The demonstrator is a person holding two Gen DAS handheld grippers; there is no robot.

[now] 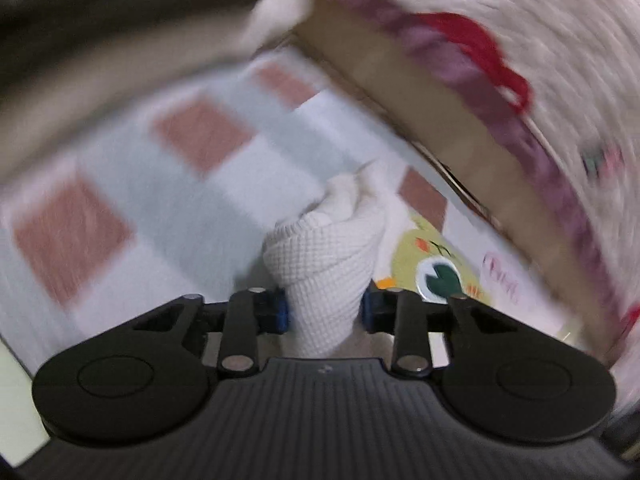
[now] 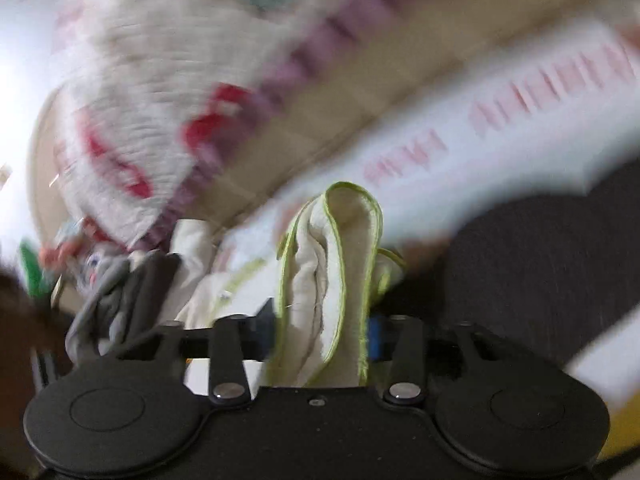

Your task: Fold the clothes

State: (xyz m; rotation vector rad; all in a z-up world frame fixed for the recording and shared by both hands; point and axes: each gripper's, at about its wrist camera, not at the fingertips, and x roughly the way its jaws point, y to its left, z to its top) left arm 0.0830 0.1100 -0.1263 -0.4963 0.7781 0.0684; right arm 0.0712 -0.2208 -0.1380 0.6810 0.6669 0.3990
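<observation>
A white waffle-knit garment (image 1: 328, 256) stands bunched up between the blue pads (image 1: 280, 312) of my left gripper (image 1: 325, 312), which is shut on it. In the right wrist view a cream cloth with lime-green edging (image 2: 352, 240) is folded over and pinched in my right gripper (image 2: 324, 328), which is shut on it. Both cloths are lifted above a play mat; whether they belong to one garment cannot be told. Both views are heavily blurred.
Below lies a pale mat with pink squares (image 1: 200, 132) and a yellow-green picture (image 1: 436, 264). A white knitted blanket with red and purple trim (image 1: 500, 12) sits beyond a tan floor strip (image 1: 440, 100). Grey clothes (image 2: 116, 292) lie at left, a dark surface (image 2: 540, 260) at right.
</observation>
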